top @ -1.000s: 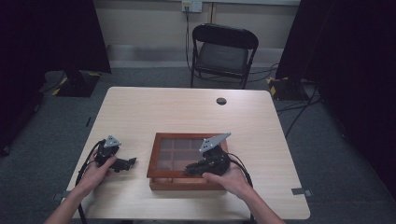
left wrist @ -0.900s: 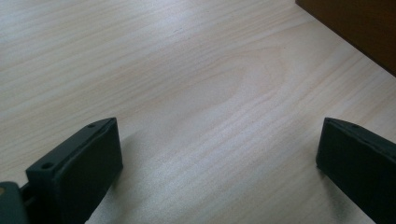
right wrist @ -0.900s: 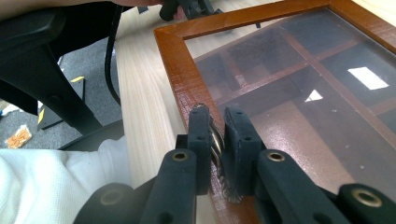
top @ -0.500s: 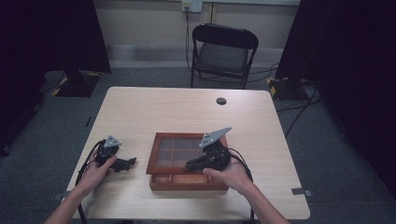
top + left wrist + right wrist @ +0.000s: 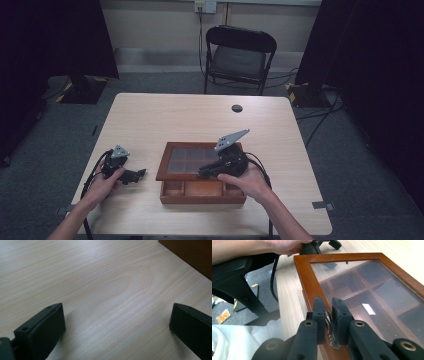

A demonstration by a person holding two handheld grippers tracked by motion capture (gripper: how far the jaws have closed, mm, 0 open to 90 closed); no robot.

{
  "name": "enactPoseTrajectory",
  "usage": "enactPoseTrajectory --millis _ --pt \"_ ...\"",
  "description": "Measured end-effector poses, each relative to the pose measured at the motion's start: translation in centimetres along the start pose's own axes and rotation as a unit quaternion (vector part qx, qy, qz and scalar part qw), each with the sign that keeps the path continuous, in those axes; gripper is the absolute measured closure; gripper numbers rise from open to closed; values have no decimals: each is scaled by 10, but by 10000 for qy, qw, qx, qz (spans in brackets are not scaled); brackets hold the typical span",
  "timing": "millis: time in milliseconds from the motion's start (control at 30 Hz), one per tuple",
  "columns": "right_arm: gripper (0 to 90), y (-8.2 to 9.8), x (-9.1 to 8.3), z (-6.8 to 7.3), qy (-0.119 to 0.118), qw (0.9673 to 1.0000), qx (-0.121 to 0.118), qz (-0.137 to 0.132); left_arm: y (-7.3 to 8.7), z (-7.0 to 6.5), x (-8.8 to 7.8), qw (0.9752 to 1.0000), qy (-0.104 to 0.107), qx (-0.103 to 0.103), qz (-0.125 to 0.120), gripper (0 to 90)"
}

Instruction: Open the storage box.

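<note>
No writing can be read anywhere; one wooden box [image 5: 202, 192] sits near the front of the table [image 5: 165, 117], its glass-paned lid [image 5: 372, 297] raised at an angle; the right gripper [image 5: 329, 315] has its jaws closed narrowly on a small metal handle [image 5: 331, 336] on the lid's frame; the left gripper [image 5: 117, 322] rests on the table left of the box, jaws wide apart, holding nothing; one black chair [image 5: 239, 55] stands beyond the table.

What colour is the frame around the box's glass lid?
Reddish-brown wood frame, clearest in the right gripper view.
</note>
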State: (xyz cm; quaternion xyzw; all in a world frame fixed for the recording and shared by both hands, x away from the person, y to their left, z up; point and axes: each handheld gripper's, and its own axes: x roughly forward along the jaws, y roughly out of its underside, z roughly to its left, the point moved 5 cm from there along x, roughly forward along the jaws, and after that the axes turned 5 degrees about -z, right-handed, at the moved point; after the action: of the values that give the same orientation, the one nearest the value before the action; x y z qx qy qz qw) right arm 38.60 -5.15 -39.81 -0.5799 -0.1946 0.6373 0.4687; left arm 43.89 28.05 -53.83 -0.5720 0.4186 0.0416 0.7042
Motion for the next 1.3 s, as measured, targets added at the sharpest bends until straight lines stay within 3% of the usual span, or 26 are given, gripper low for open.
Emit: enactPoseTrajectory --millis 867,1300 --pt "818 -14 -6 -1 110 9999 -25 50 0 0 0 10000 -2 3 0 0" --pt "818 -24 -11 -5 191 9998 -12 -60 0 0 0 10000 0 -24 -19 0"
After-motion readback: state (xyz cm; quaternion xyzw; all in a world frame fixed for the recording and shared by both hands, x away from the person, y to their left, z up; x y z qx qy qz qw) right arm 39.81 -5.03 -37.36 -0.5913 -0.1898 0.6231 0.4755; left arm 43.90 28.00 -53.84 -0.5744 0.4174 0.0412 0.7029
